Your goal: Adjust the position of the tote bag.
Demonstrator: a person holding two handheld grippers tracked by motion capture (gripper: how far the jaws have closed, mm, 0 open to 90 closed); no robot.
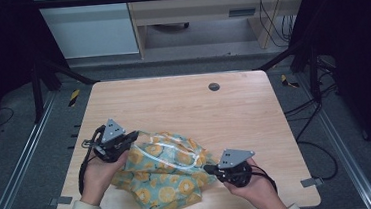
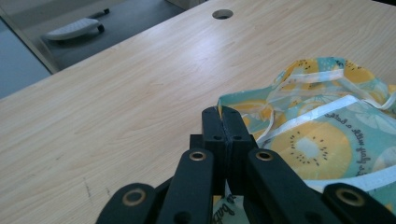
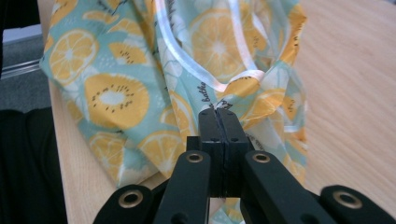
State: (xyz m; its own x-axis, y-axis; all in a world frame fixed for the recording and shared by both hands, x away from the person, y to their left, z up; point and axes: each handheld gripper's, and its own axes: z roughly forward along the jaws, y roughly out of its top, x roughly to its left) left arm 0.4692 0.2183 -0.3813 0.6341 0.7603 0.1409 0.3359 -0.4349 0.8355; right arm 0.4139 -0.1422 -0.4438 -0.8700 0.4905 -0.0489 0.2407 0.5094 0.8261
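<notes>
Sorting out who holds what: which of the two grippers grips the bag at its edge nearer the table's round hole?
The left gripper, pinching the fruit-print bag at its far-left corner; the right gripper grips the near-right side.

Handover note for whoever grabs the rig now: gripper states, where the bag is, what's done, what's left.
Left hand-held gripper: shut on the fruit-print bag, pinching its far left edge.
Right hand-held gripper: shut on the bag's right edge, near a white strap.
Bag: crumpled, resting on the wooden table near the front edge, between the two hands.
Done: both edges gripped.
Left: probably pull the edges apart and lay the bag flat or fold it; it is still bunched up.
</notes>
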